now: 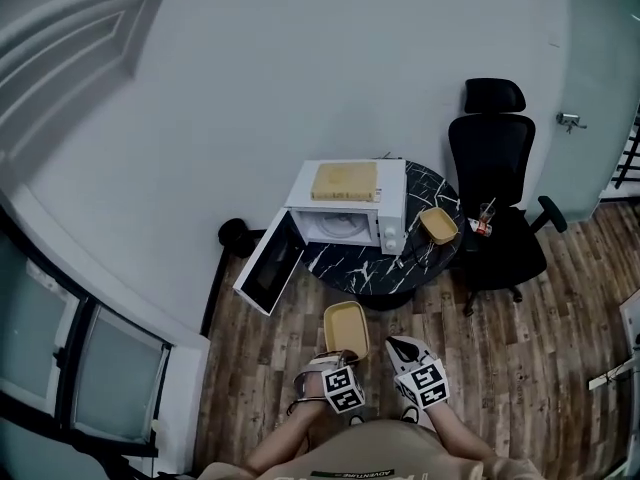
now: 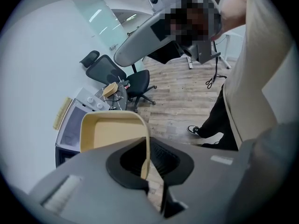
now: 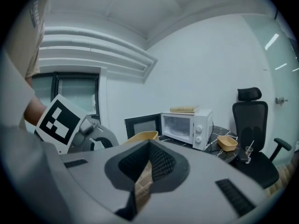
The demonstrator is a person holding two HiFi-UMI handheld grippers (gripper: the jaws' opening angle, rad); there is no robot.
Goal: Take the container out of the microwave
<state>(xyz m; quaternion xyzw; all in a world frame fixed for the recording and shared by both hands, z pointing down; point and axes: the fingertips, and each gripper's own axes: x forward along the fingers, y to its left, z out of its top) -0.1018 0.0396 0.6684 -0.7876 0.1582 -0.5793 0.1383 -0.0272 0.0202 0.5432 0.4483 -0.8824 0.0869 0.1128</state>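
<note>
**A:** Where is the container (image 1: pixel 345 328)?

**B:** It is out of the microwave (image 1: pixel 350 213) and held in the air over the wood floor (image 1: pixel 520 368), straight ahead of the left gripper (image 1: pixel 338 360). The jaws are clenched on its near wall. In the left gripper view the thin yellow rim runs down between them, one jaw inside the tub and one outside.

**A:** And the right gripper (image 1: pixel 410 353)?

**B:** It grips nothing. Its jaws are drawn together, with only a narrow slit of floor showing between them. It sits just beside the left one, and the container lies off its jaw tips to the left.

**A:** What lies beyond the jaws?

**B:** The microwave is well ahead of both pairs, on a round dark marbled table (image 1: pixel 370 263). Its door (image 1: pixel 268 263) is swung wide open and a flat tan slab (image 1: pixel 345 181) lies on its roof. Past the right jaws and further right, a second yellow tub (image 1: pixel 438 225) rests on the table beside the microwave. A black office chair (image 1: pixel 495 188) stands behind that.
</note>
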